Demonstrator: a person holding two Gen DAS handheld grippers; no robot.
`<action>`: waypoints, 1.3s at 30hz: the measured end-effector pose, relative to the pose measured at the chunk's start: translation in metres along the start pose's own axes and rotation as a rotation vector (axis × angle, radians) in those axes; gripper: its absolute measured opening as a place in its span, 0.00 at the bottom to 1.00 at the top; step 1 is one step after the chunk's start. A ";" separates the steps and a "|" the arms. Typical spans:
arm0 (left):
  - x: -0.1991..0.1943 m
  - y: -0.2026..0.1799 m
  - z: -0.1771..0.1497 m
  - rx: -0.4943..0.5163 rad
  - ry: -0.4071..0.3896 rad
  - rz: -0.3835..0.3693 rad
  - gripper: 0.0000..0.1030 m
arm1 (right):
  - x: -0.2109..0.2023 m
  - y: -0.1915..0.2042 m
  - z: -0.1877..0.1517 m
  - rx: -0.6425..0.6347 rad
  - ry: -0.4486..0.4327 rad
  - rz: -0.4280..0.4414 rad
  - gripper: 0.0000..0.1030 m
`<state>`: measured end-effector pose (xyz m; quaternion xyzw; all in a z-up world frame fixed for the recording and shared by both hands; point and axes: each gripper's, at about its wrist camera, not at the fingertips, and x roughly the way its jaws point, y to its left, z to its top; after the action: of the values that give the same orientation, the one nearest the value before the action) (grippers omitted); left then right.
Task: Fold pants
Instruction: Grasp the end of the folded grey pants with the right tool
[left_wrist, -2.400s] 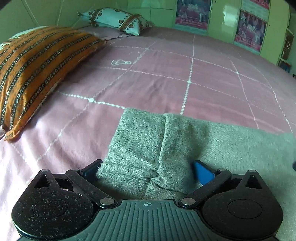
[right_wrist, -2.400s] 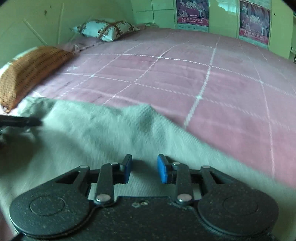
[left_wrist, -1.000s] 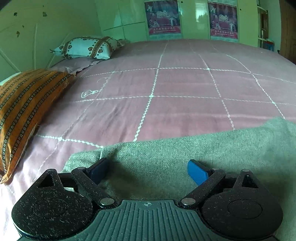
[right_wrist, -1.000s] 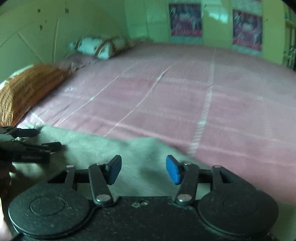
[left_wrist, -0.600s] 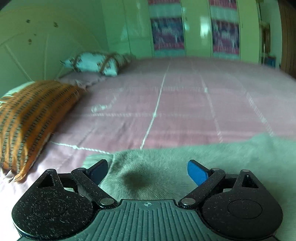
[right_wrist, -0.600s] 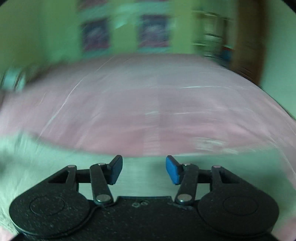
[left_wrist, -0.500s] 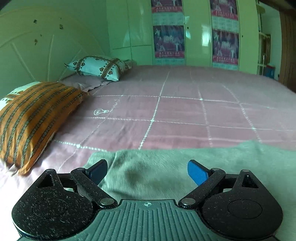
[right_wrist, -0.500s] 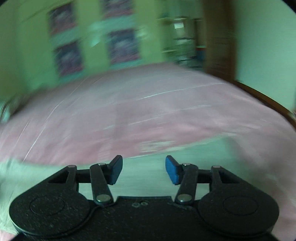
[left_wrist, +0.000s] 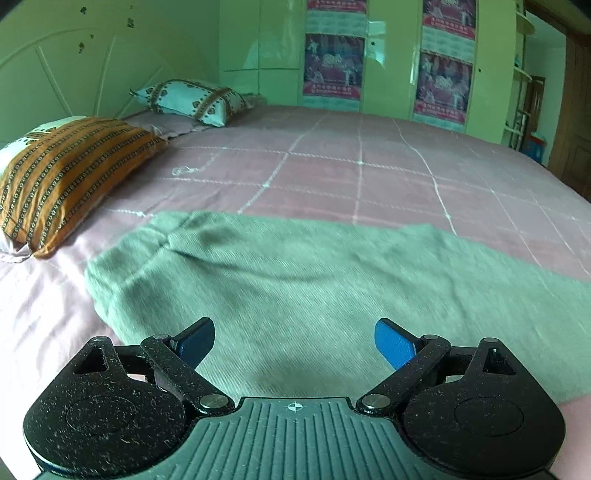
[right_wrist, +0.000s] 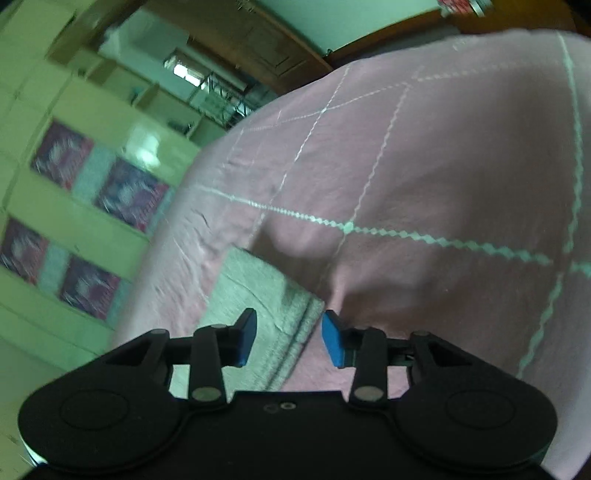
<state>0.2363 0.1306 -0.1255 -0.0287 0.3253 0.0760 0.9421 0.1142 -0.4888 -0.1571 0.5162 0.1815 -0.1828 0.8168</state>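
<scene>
Pants coarse knit cloth; bedspread smooth stitched cloth; wardrobe glossy.

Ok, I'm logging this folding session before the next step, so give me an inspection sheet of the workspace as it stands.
Surface: bed with pink bedspread, white zigzag grid lines, lightly wrinkled.
Job's things: grey-green pants lie spread flat across the near side of the bed; one end with its hem lies under the right gripper.
Clutter: orange striped pillow and patterned white pillow at the head end, apart from the pants.
Grippers: left gripper open above the pants, holding nothing; right gripper closing, the hem's edge between its jaws, not yet pinched.
Cables: nothing seen.
Surroundings: green wardrobe with posters, white headboard.
</scene>
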 end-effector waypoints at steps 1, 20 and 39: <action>0.000 -0.001 -0.002 -0.002 0.007 -0.003 0.90 | 0.003 -0.001 0.001 0.008 0.008 0.011 0.31; 0.029 -0.021 -0.025 0.115 0.119 0.003 0.96 | 0.025 0.002 -0.005 -0.147 0.096 -0.061 0.06; -0.032 -0.330 -0.056 0.177 0.099 -0.302 0.95 | 0.010 -0.001 -0.011 -0.128 0.010 0.017 0.22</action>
<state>0.2310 -0.2047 -0.1485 0.0020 0.3686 -0.0969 0.9245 0.1209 -0.4807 -0.1671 0.4652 0.1925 -0.1613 0.8488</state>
